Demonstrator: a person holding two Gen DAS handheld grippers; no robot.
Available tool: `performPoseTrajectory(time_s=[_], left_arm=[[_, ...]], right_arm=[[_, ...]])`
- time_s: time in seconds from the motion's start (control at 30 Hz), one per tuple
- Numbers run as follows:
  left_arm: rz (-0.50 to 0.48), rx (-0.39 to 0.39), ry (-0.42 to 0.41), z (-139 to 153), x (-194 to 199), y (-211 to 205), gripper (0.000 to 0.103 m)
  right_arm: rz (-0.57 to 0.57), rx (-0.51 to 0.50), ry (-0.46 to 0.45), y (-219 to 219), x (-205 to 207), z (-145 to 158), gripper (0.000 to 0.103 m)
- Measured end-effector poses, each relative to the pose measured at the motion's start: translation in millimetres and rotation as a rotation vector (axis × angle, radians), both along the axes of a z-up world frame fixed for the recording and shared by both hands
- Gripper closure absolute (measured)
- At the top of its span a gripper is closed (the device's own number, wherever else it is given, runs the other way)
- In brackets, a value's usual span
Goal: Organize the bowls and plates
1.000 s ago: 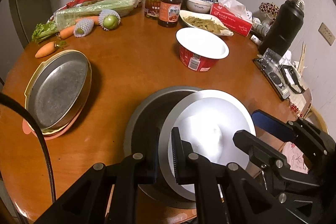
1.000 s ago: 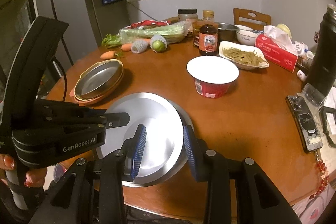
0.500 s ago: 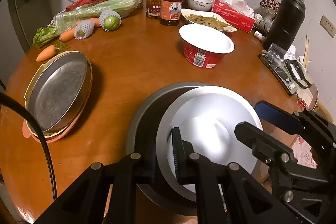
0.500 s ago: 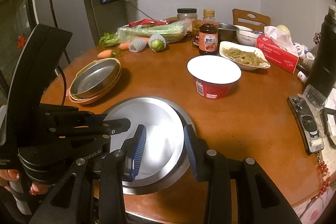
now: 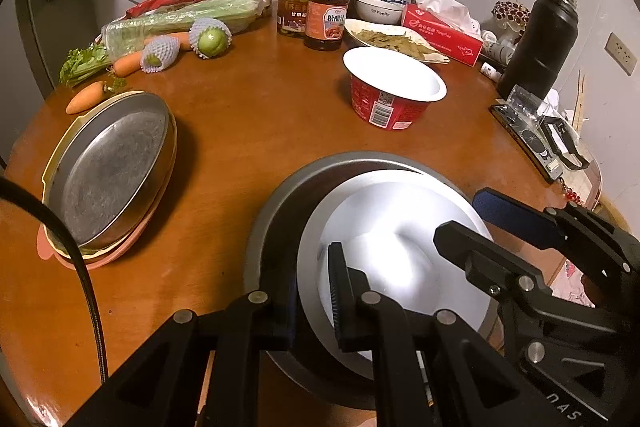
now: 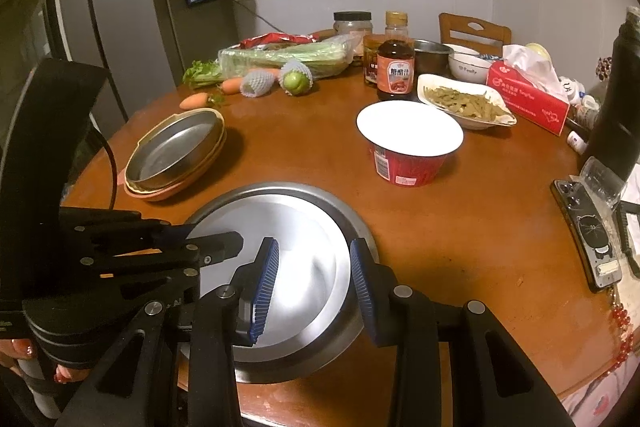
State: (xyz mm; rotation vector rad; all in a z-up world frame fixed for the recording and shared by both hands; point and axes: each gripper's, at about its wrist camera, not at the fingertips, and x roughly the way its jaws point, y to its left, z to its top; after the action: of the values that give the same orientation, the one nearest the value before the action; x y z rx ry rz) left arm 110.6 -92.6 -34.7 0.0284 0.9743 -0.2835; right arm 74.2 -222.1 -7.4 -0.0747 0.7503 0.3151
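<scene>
Left wrist view: left tongs [image 5: 314,291] pinch the silver plate's [image 5: 400,227] near rim, low centre, over a grey pan [image 5: 276,211] on the tabletop [image 5: 240,131]. Right tongs [image 6: 314,281] stand narrowly parted astride that plate's edge.

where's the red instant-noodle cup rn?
The red cup stands mid-table in the right wrist view, right of centre, just in front of the sauce bottle and the dish of greens.

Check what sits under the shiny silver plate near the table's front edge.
A larger grey metal plate lies under the silver plate, only its rim showing. Its centre is covered.
</scene>
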Motion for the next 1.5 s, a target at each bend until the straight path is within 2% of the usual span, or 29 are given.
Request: performPoseTrajectory(time_s=[0.4, 0.57, 0.8, 1.27, 1.5], left_arm=[[-0.007, -0.001, -0.015, 0, -2, 2, 0.090], [-0.010, -0.036, -0.009, 1, -3, 5, 0.090], [-0.011, -0.045, -0.010, 1, -3, 6, 0.089], [0.002, -0.015, -0.054, 10, -10, 3, 0.085], [0.003, 0.000, -0.079, 16, -12, -1, 0.080]], right_arm=[[-0.005, 0.019, -0.003, -2, -3, -1, 0.063], [0.000, 0.017, -0.008, -2, -5, -1, 0.063], [-0.002, 0.034, 0.004, -6, -6, -4, 0.063], [-0.016, 0.062, -0.017, -13, -11, 0, 0.063], [-0.036, 0.076, -0.024, -19, -11, 3, 0.062]])
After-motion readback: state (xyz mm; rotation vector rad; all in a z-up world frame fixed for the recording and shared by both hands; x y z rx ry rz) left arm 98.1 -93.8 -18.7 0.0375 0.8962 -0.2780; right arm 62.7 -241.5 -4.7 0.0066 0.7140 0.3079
